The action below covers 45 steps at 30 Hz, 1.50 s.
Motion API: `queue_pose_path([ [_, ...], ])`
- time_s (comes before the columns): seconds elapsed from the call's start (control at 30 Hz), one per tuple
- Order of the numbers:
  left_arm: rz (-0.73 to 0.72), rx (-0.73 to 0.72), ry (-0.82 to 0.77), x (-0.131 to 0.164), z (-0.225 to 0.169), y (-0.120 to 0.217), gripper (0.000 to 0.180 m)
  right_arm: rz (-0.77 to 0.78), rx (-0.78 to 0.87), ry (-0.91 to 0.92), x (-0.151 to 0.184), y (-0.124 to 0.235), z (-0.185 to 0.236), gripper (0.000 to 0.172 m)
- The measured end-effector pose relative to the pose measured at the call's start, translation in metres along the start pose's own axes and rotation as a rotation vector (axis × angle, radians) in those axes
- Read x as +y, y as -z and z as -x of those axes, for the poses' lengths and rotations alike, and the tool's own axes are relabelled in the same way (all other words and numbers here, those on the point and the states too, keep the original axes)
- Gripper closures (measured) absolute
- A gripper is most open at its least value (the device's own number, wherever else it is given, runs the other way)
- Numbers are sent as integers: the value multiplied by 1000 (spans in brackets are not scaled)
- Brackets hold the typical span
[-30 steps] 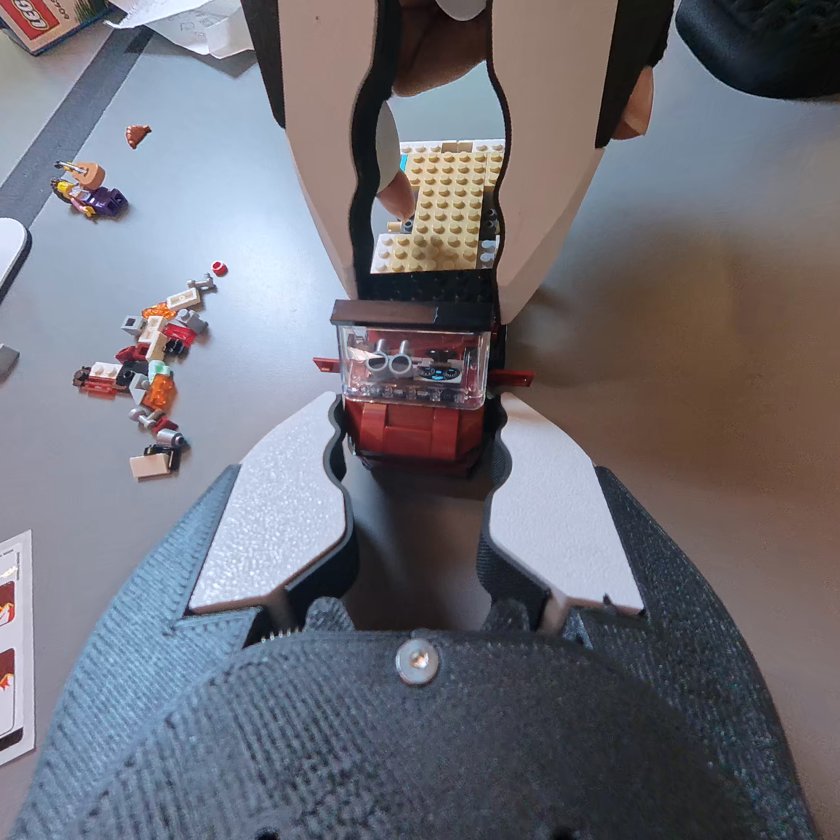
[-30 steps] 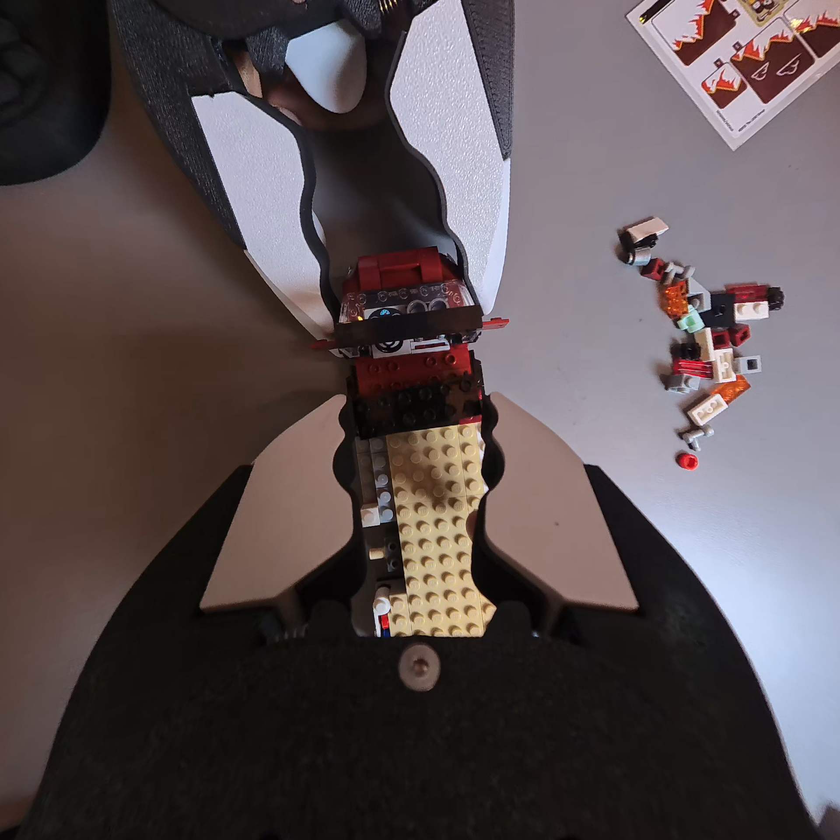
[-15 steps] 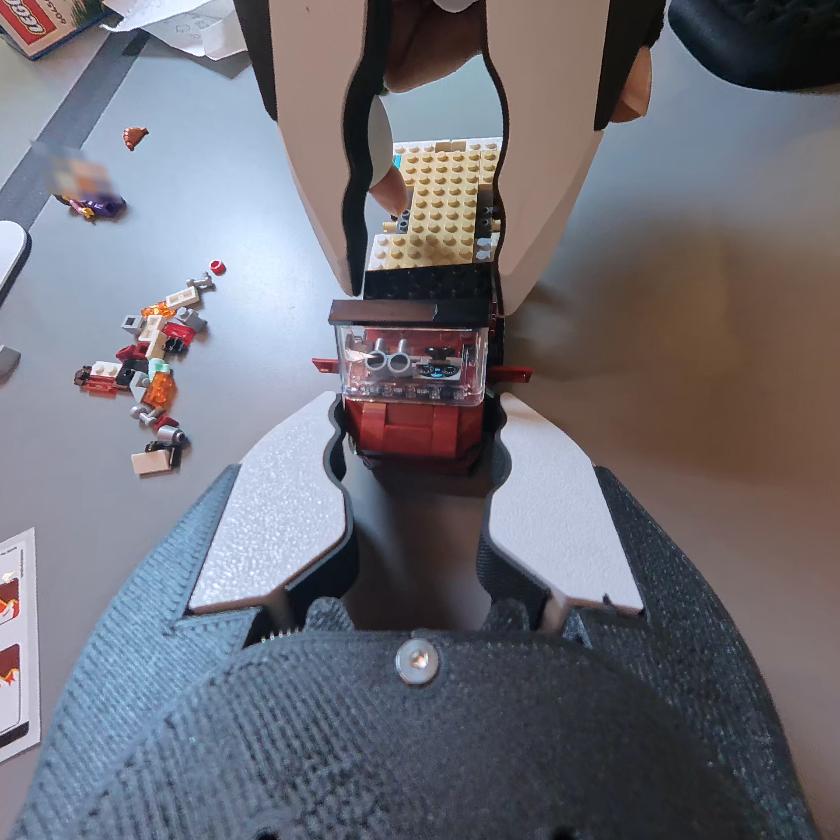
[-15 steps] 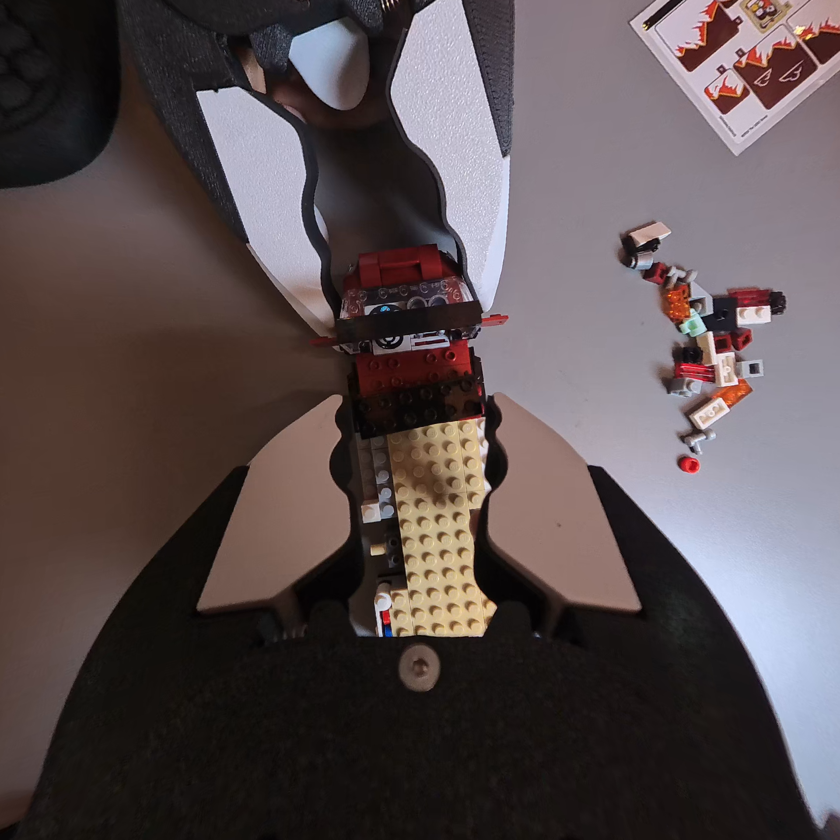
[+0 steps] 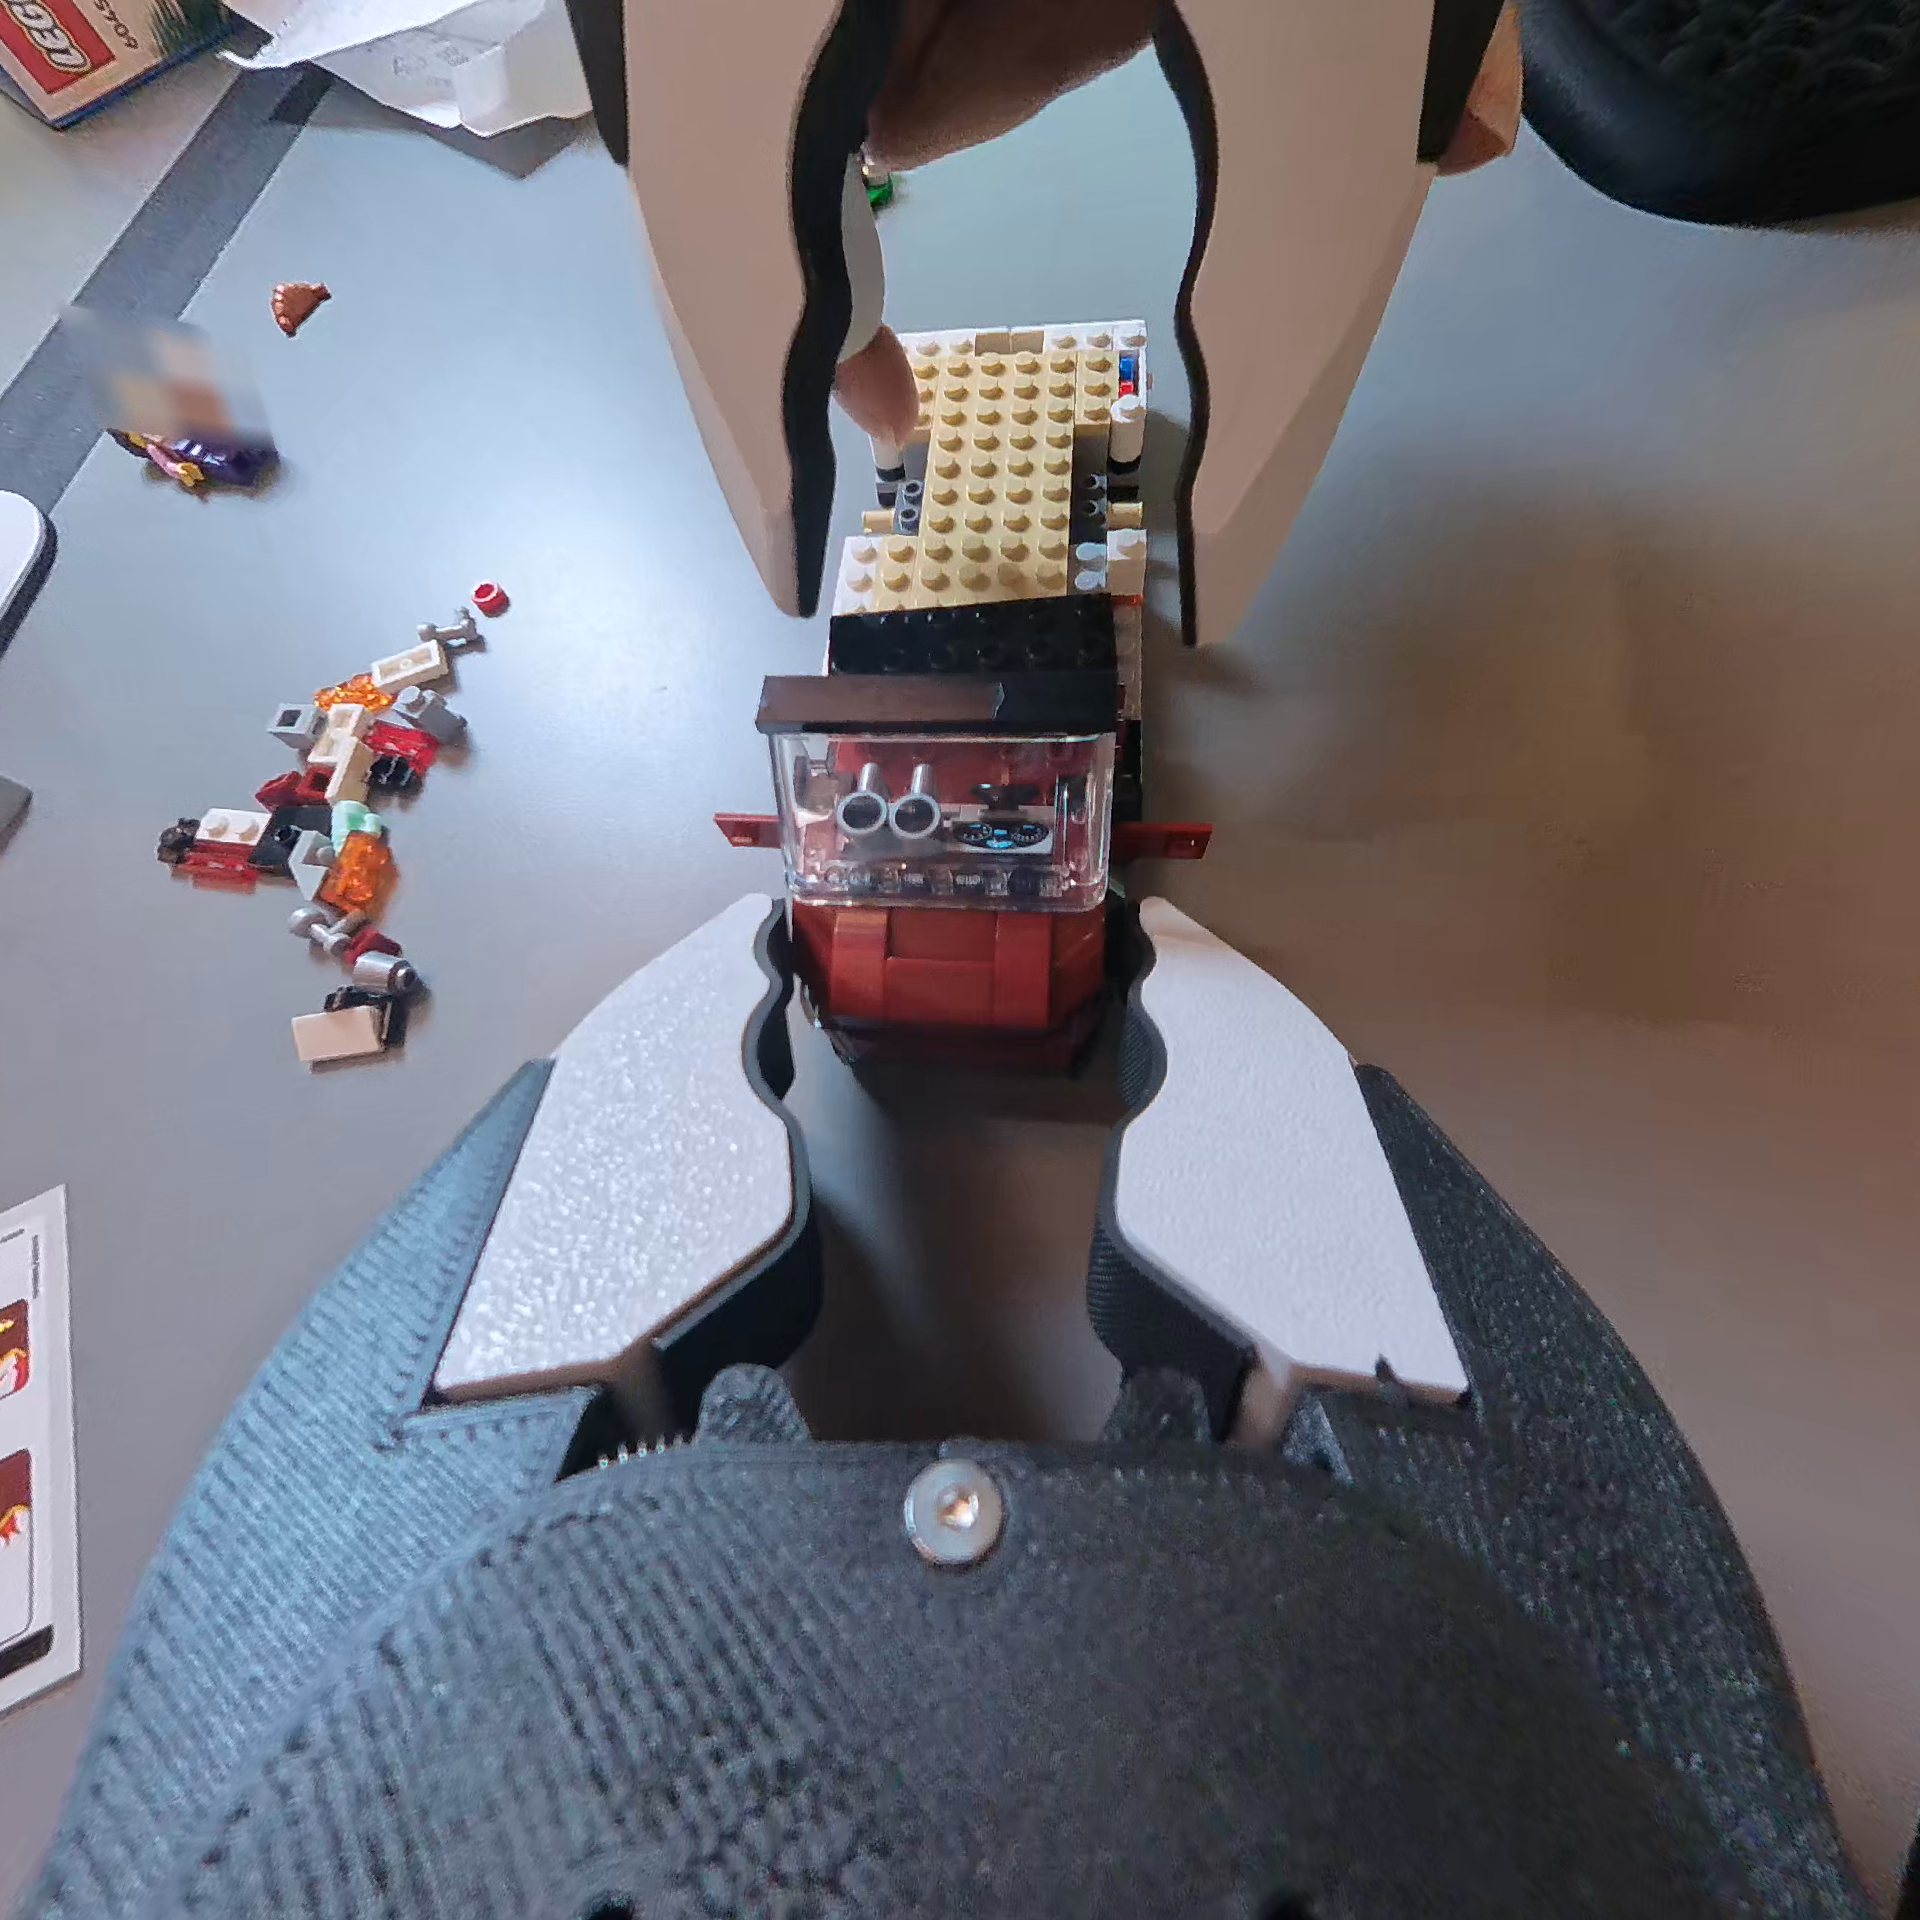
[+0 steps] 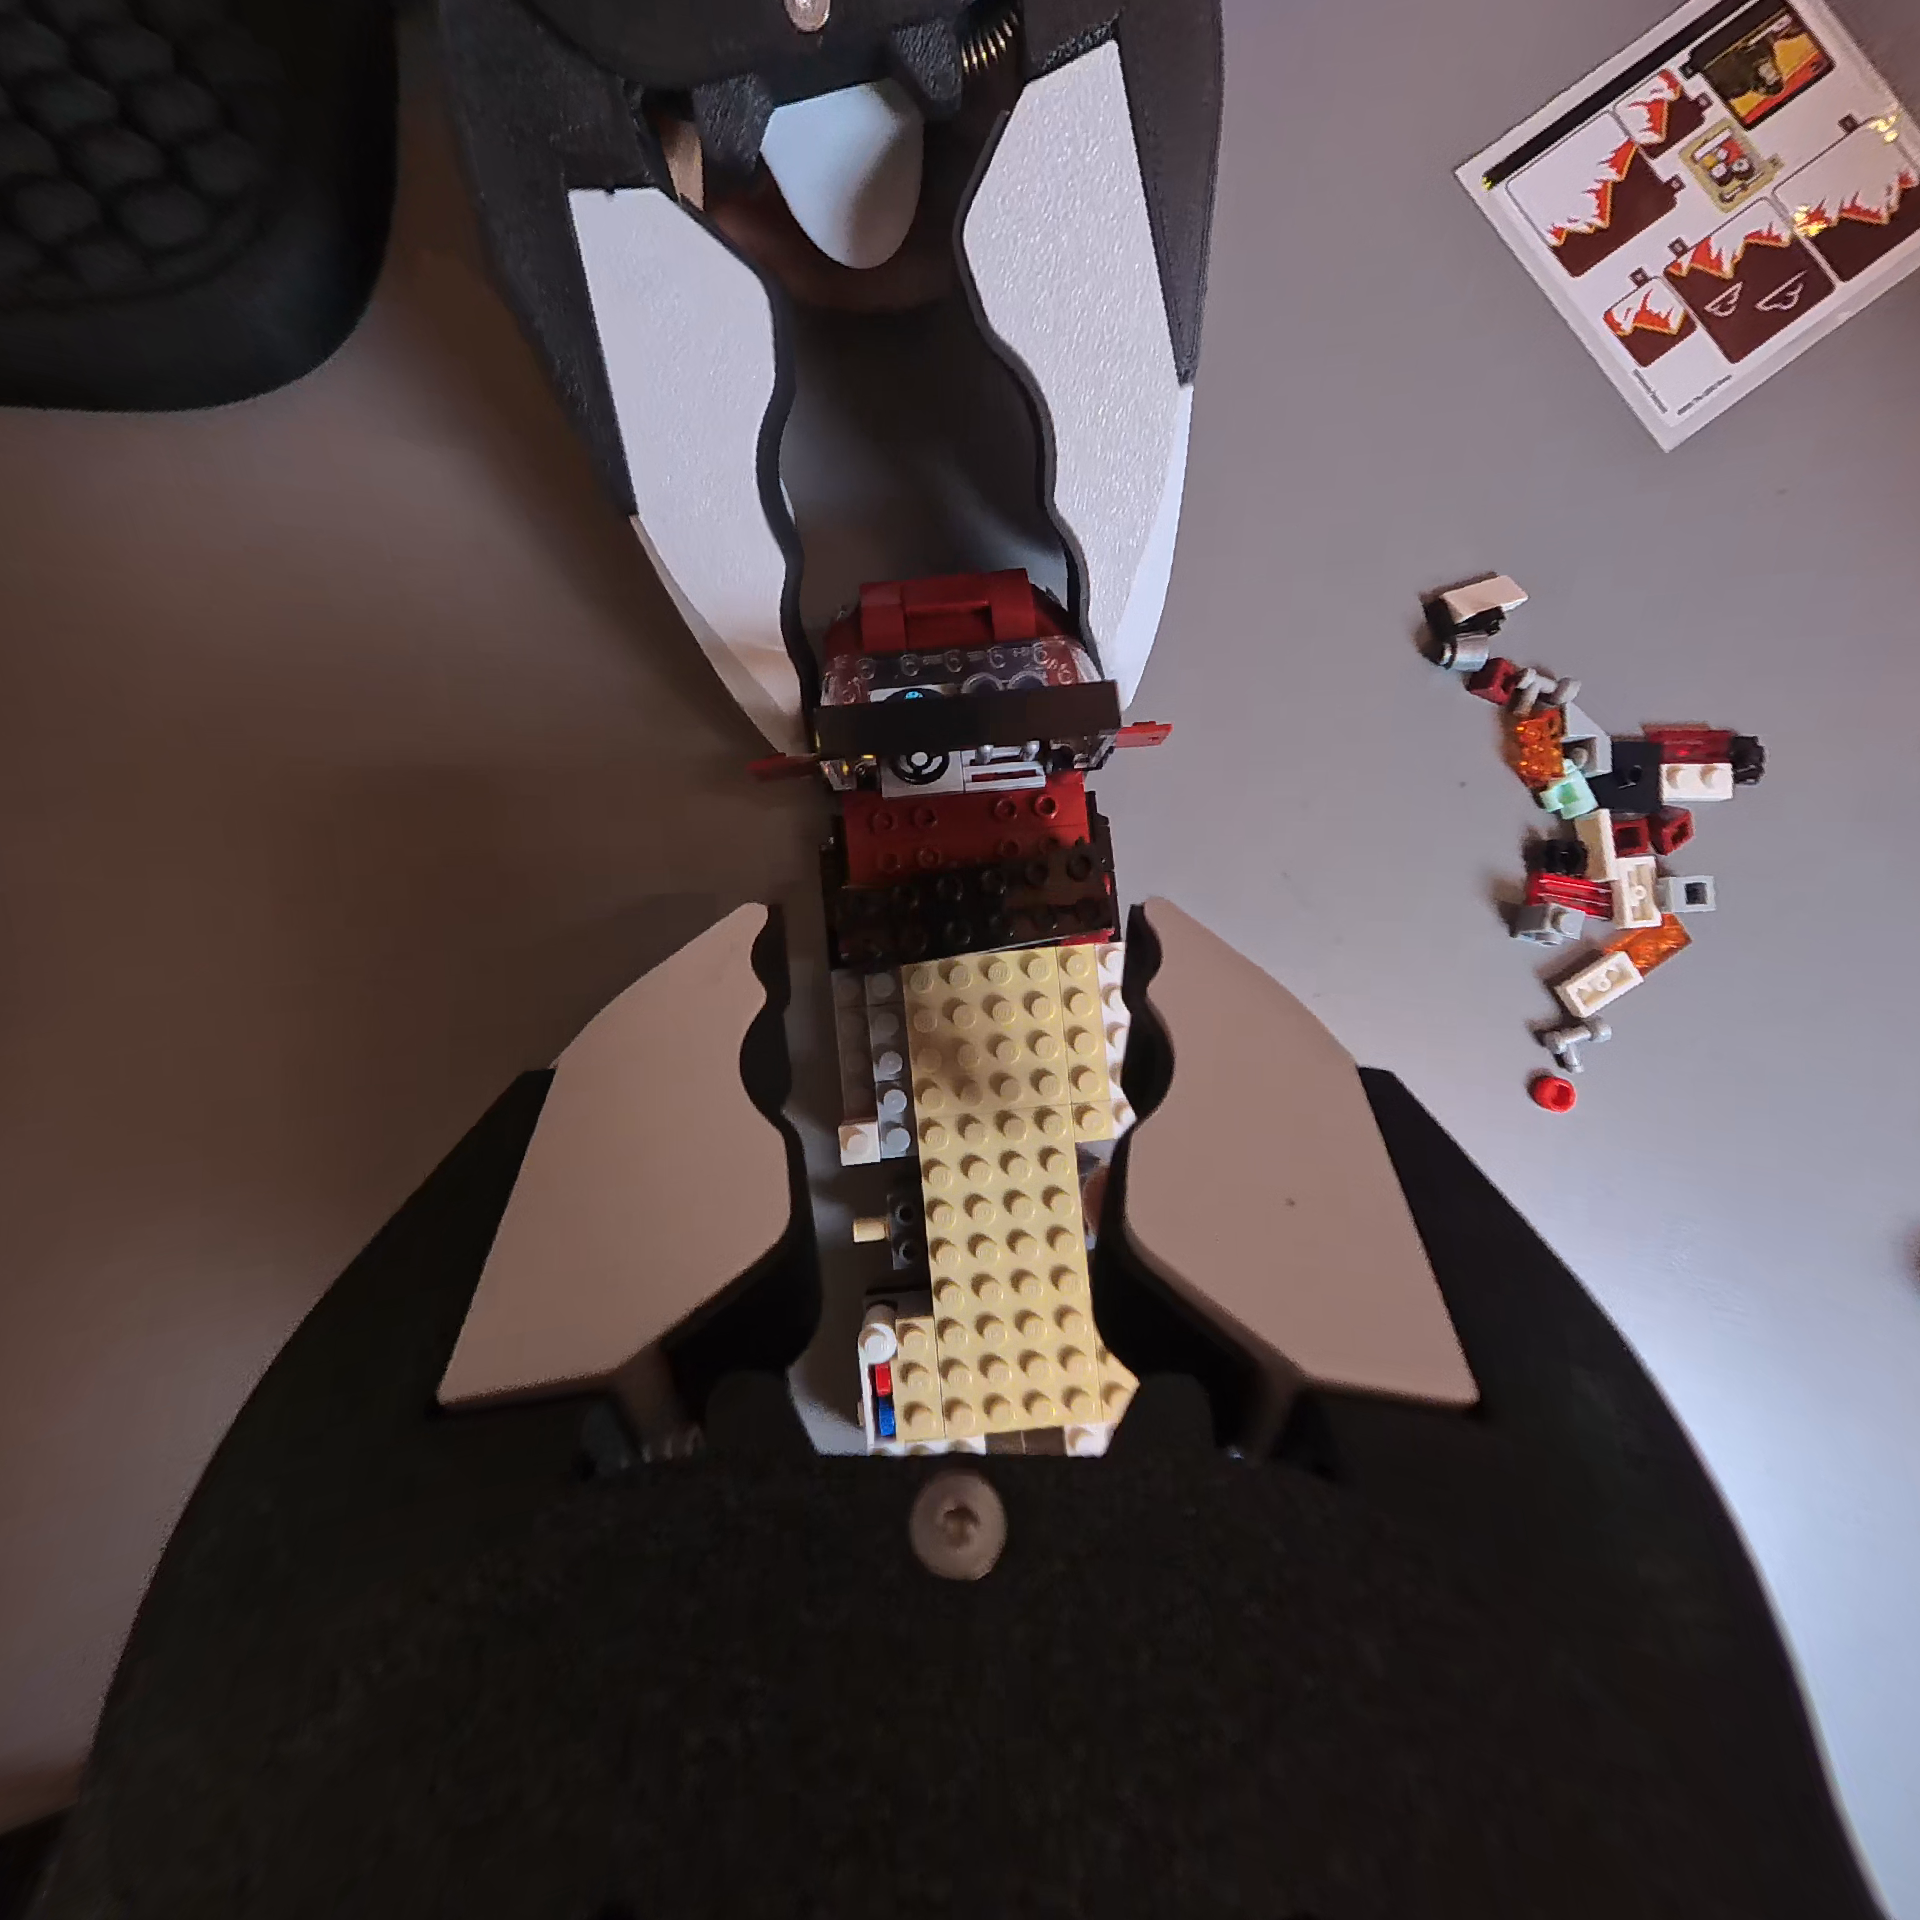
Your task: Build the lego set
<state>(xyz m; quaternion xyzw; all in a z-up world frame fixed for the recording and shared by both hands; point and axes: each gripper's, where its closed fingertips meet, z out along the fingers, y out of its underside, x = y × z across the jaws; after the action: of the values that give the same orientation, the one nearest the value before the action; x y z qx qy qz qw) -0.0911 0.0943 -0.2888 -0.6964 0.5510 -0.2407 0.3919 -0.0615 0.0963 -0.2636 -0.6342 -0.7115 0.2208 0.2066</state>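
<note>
Two grippers meet over one grey bench [image 5: 1558, 935], matte and bare of any cloth, lit from one side so that its right part looks warm brown.

At the far left of the left wrist view, a sticker sheet [image 5: 31, 1455] lies flat at the bench edge. A white object [image 5: 16, 561] pokes in above it. A dark strip [image 5: 156, 239] runs along the bench toward the top left corner, where a box [image 5: 73, 52] and some crumpled paper [image 5: 416, 62] lie. Just right of the strip are a small purple figure [image 5: 208, 457], partly blurred, and a brown piece [image 5: 299, 304], apart from each other. Nearer the middle lies a loose heap of small bricks [image 5: 332, 800] in red, white, grey, black and orange. A red stud [image 5: 488, 596] sits alone at its upper end.

In the middle stands the truck [image 5: 945, 821], flat on the bench. It has a dark red nose, a clear windscreen, a black roof plate and a long tan studded deck. The left gripper [image 5: 956, 935] comes in from the bottom, and its fingers [image 5: 675, 1091] clamp the red nose from both sides. The right gripper [image 5: 997, 613] reaches in from the top. Its fingers [image 5: 717, 364] straddle the tan deck and stand open. The right wrist view shows bare bench between one pad and the truck's side [image 6: 997, 1143].

At the far right, a black quilted cushion [image 5: 1714, 104] fills the top corner, well apart from the truck. Nothing of the room beyond the bench can be made out.
</note>
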Motion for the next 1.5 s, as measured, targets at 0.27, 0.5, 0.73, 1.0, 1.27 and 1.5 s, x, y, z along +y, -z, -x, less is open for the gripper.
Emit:
queue_pose_path([
  [0.27,-2,6,11,4,2,6,122,7,-7,57,1,-2,-1,113],
  [0.5,-4,6,13,4,2,6,122,25,-28,93,2,-9,-3,120],
  [0.73,-4,10,17,4,2,6,123,-53,-7,49,-10,-11,-7,120],
  [1.0,-3,10,18,4,2,6,123,-56,-26,17,-9,-16,-5,120],
  [1.27,-3,10,18,4,2,6,123,-97,-41,-15,-9,-16,-3,114],
  [1.5,-5,16,23,5,2,8,123,-96,-30,2,-6,-10,-6,116],
])
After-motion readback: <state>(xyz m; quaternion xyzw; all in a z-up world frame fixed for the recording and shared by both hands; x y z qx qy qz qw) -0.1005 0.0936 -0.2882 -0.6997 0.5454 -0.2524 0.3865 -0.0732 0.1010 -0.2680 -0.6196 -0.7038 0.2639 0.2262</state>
